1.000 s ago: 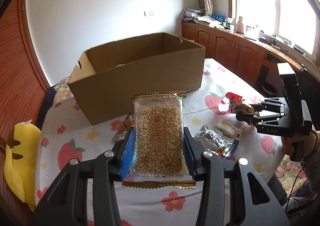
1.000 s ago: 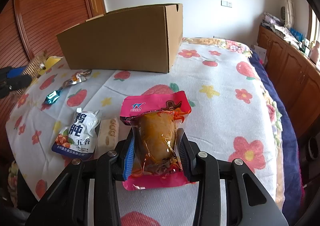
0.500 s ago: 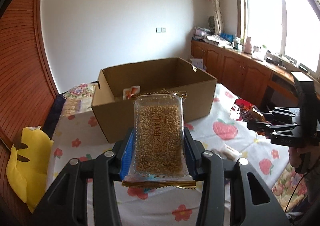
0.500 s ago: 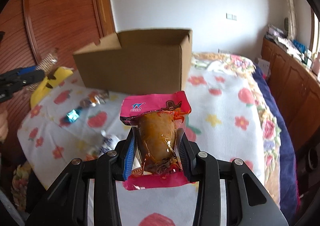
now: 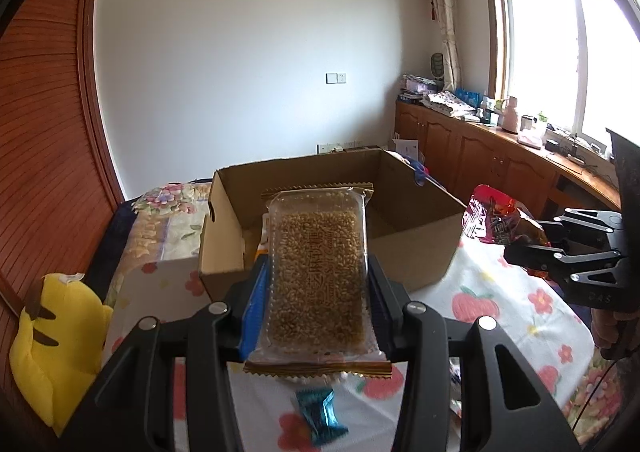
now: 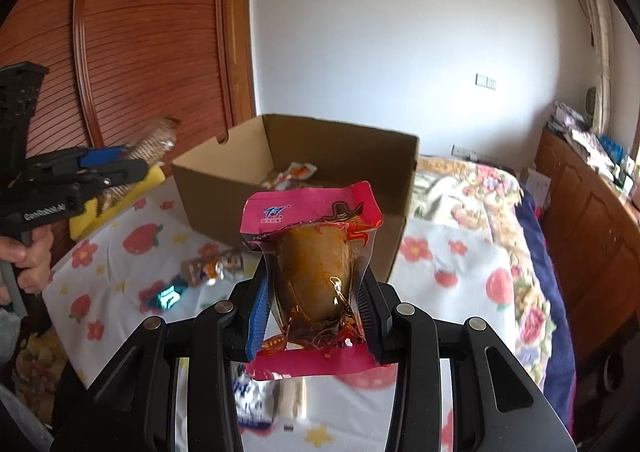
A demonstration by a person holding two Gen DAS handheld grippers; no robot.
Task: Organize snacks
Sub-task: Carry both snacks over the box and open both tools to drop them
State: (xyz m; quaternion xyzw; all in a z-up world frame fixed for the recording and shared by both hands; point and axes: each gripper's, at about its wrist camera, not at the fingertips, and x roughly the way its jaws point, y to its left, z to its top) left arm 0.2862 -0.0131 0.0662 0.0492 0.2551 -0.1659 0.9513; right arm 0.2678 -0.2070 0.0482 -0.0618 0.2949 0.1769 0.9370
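Blurred bedspread snacks below packet

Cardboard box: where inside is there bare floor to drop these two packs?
The cardboard box floor looks bare toward its right wall. An orange-white packet already lies near the left wall. Outside, the tablecloth right of the box is bare; left-front holds loose candies.
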